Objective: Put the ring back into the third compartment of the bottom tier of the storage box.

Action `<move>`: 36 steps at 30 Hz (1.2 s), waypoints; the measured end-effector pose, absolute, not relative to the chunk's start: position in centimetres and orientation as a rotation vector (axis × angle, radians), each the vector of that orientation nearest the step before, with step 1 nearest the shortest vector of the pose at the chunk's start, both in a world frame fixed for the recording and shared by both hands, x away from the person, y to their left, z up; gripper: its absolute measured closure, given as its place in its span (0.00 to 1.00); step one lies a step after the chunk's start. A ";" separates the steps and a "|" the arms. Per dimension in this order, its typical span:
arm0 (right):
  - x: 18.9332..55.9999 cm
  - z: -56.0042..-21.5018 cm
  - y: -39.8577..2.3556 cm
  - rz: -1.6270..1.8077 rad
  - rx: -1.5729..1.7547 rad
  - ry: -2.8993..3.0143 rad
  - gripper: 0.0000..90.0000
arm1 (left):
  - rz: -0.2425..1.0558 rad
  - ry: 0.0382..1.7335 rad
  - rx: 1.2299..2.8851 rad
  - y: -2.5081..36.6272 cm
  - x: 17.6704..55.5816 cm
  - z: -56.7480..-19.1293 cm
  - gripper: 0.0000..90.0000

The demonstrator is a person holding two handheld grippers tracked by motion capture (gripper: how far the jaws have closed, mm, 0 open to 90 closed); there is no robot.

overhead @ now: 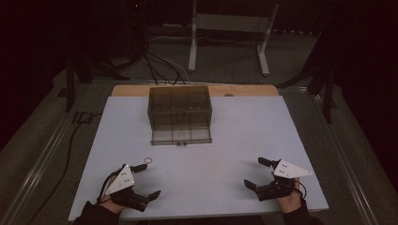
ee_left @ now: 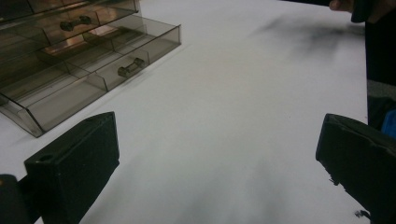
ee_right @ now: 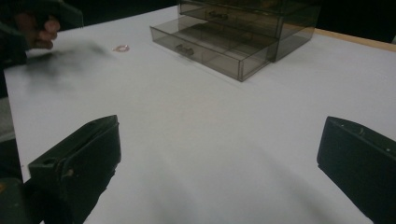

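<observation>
The left gripper (overhead: 146,180) rests at the near left of the white table (overhead: 234,140), its jaws spread wide with nothing between them. The right gripper (overhead: 257,172) sits at the near right in the same condition: jaws well apart, bare tabletop in the gap. Both gripper views confirm this. Each tool lies low and near the table's front edge, pointed inward, which reads as a ready position and not a working one.

A smoked clear drawer cabinet (overhead: 179,112) stands at the far middle of the table, well apart from both grippers. Its bottom drawer (overhead: 181,136) is pulled out toward the person, with the small dark handle (overhead: 181,143) at its front. The open drawer appears empty, and its partitions are visible through the plastic (the upper drawers stay shut). An open drawer facing the person suggests something is meant to go in.

A small thin ring (overhead: 148,161) lies flat on the table just ahead of the left gripper, between it and the cabinet. It is the likeliest item for handling, and the left gripper is the nearer tool.

No brand, label or writing can be read on any item.
</observation>
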State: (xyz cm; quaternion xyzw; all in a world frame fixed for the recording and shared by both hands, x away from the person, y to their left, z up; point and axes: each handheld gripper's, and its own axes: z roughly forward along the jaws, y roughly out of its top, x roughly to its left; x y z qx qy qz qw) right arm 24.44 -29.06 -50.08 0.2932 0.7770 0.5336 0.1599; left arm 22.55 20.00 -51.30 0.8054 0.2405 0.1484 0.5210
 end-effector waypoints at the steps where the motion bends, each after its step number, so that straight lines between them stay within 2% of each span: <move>1: 24.6 -50.1 -29.4 1.528 0.843 2.224 0.00 | 0.358 0.576 1.931 20.0 22.6 -51.3 0.01; 21: 24.7 -50.3 -29.2 1.538 0.829 2.235 0.00 | 0.313 0.564 1.974 19.8 22.6 -51.5 0.01; 24: 24.7 -50.2 -29.3 1.545 0.833 2.235 0.00 | 0.261 0.552 1.999 19.5 22.5 -51.6 0.01; 36: 24.6 -50.2 -29.1 1.555 0.835 2.228 0.00 | 0.204 0.498 2.001 18.4 22.5 -50.9 0.01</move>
